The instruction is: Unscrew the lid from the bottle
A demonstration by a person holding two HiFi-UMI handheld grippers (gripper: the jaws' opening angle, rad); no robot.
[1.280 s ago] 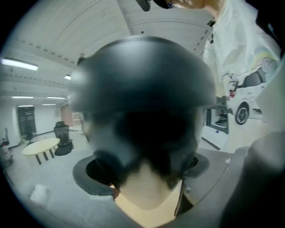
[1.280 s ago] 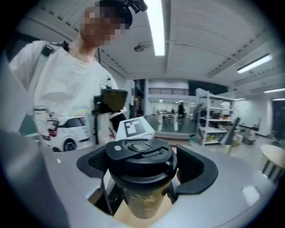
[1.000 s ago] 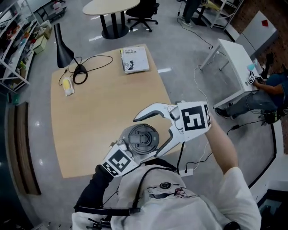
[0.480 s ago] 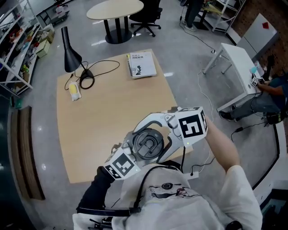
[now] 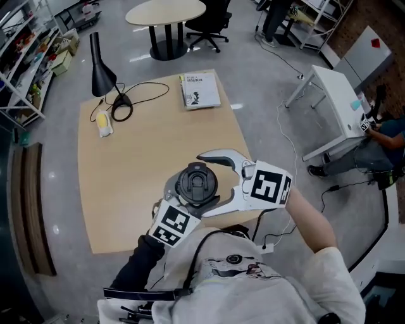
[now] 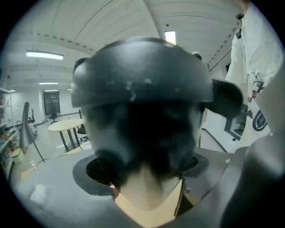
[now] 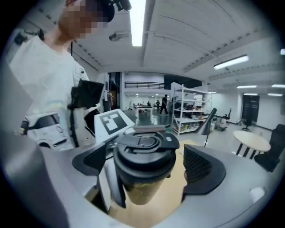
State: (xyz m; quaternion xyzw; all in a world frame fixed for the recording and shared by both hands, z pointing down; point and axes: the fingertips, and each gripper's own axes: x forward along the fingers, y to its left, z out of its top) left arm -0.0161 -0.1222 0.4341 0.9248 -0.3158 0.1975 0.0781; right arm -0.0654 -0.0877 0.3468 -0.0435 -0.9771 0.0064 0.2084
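Observation:
A bottle with a dark flip-top lid (image 5: 196, 182) is held above the near edge of the wooden table (image 5: 126, 171). My left gripper (image 5: 183, 201) comes from below and is shut on the bottle's body (image 6: 147, 191), which fills the left gripper view under its lid (image 6: 142, 75). My right gripper (image 5: 204, 185) reaches in from the right, its jaws on either side of the lid (image 7: 144, 153). Those jaws have just been opening. In the right gripper view my right gripper (image 7: 144, 168) is open, with a gap showing between the lid and the right pad (image 7: 200, 169).
On the far part of the table stand a black lamp (image 5: 98, 60) with its cable (image 5: 142, 95), a book (image 5: 200, 90) and a small yellow-white object (image 5: 104, 123). A round table (image 5: 166, 12) is beyond. A white table (image 5: 338, 95) and a seated person (image 5: 380, 136) are at right.
The right gripper's jaws stand wider around the lid than half a second ago, and its marker cube has swung lower. Both grippers and the bottle have shifted a little over the table's near edge.

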